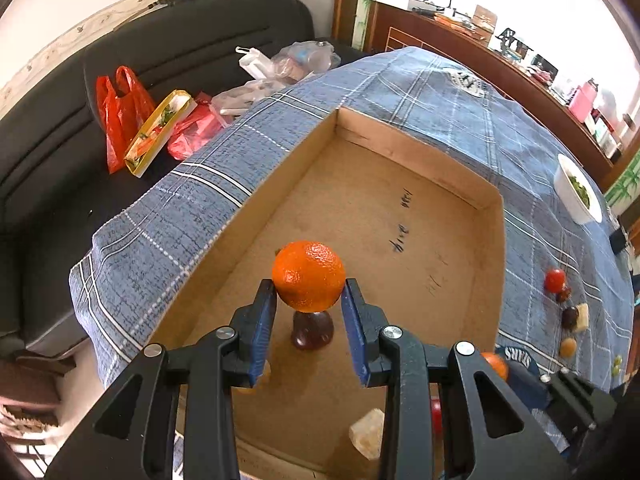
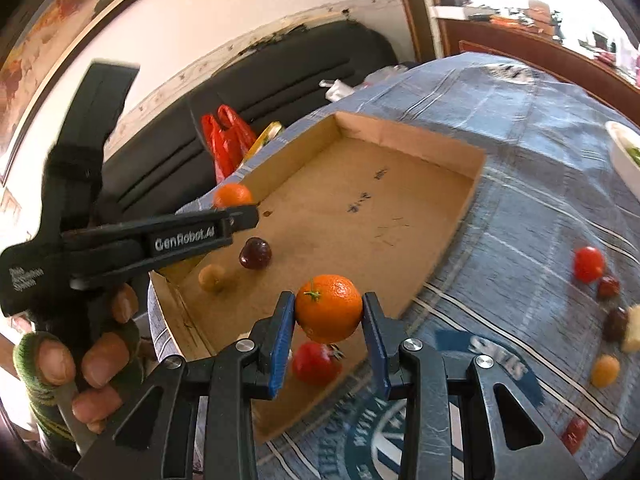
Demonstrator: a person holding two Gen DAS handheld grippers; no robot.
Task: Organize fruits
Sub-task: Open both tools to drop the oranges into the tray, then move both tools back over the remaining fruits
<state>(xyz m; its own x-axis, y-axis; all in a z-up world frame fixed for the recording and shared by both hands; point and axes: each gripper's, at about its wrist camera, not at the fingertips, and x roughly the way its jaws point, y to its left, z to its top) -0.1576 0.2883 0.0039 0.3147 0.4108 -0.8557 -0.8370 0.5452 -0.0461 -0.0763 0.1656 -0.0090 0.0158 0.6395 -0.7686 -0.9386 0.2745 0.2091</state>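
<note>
Left wrist view: left tool clamps an orange over the cardboard tray, while right tool grips a second orange above the tray's near corner; lower both before releasing, clear of the fruit below.

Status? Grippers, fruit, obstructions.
Left gripper and right gripper each shut on a round orange. Both over brown cardboard tray. Path clear.

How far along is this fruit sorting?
Partly done. A dark plum and red tomato already lie in the shallow cardboard box. Each gripper, left and right, holds an orange over it. Several small fruits, like the red one, remain on the blue tablecloth.
</note>
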